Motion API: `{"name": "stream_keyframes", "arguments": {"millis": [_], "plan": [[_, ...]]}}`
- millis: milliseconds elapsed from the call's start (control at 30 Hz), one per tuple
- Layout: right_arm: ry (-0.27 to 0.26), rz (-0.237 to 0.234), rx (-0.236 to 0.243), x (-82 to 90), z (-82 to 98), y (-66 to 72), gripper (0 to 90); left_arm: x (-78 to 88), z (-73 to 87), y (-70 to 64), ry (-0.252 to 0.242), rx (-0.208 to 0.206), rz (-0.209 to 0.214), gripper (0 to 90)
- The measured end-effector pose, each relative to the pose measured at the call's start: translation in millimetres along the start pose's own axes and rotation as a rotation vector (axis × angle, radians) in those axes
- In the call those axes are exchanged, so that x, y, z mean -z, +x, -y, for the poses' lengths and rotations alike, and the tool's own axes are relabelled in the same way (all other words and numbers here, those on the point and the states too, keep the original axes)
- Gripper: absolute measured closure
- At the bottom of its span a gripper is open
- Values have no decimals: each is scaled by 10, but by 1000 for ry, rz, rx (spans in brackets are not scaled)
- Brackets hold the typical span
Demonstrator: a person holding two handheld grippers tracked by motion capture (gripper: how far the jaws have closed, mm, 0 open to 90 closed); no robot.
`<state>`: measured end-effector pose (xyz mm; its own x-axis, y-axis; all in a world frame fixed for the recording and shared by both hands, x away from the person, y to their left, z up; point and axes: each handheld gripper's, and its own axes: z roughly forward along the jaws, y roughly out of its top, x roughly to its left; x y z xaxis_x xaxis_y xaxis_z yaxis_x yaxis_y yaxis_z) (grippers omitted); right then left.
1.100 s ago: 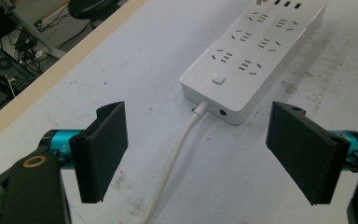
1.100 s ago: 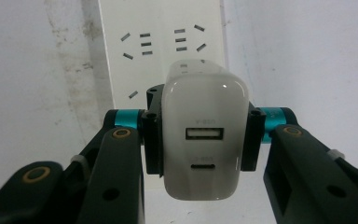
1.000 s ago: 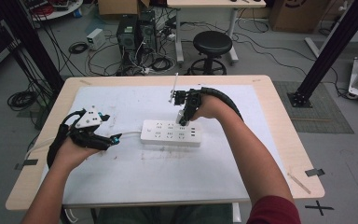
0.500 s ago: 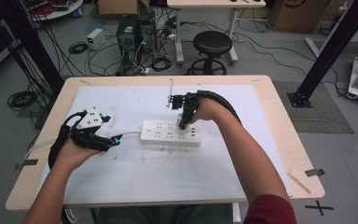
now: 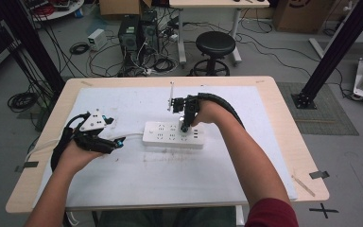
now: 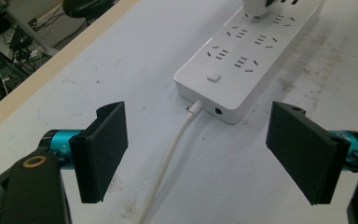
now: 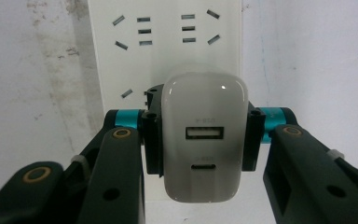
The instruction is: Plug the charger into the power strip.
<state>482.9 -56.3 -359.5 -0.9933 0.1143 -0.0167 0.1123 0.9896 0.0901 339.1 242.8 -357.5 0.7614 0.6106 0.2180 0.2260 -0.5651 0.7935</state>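
Note:
A white power strip [image 5: 172, 135] lies mid-table on the white mat, its white cord [image 6: 168, 158] trailing left. My right gripper [image 5: 184, 126] points down over the strip's right part, shut on a white USB charger [image 7: 201, 140]; both jaws press the charger's sides, and it sits against the strip's sockets [image 7: 168, 32]. My left gripper [image 5: 116, 143] rests left of the strip, open, its two jaws spread wide with nothing between them. In the left gripper view the strip's switch end [image 6: 233, 79] lies just ahead of those jaws, and the charger [image 6: 256, 7] stands at its far end.
A white mat [image 5: 123, 184] covers most of the wooden table [image 5: 293, 142]. Behind the table stand a black stool [image 5: 215, 45], computer cases and tangled floor cables. A black frame post [image 5: 340, 42] rises at the right.
My right gripper has shifted slightly with the charger over the strip's right part. The left gripper has stayed put, open.

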Motion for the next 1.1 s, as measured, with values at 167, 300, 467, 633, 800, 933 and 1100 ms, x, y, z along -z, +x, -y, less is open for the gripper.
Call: {"name": "stream_keyframes", "arguments": {"millis": [167,300,467,633,800,933,1100], "plan": [[39,31,19,-89,-65,51,638,-19,-2,-10,3,-5,5,207],[9,7,-1,-91,-19,11,638,-9,7,3,9,-2,5,207],[37,38,21,-95,-62,55,639,-14,3,13,7,1,-1,207],[35,33,5,-100,-68,51,639,-33,-12,-11,12,-8,2,207],[25,40,-5,-102,-53,68,639,2,-11,-15,8,-3,-3,207],[16,28,-13,-103,-38,46,639,-1,-9,-11,7,-3,-4,207],[10,25,-31,-110,-36,46,640,-23,-20,-18,8,-6,2,207]]}}
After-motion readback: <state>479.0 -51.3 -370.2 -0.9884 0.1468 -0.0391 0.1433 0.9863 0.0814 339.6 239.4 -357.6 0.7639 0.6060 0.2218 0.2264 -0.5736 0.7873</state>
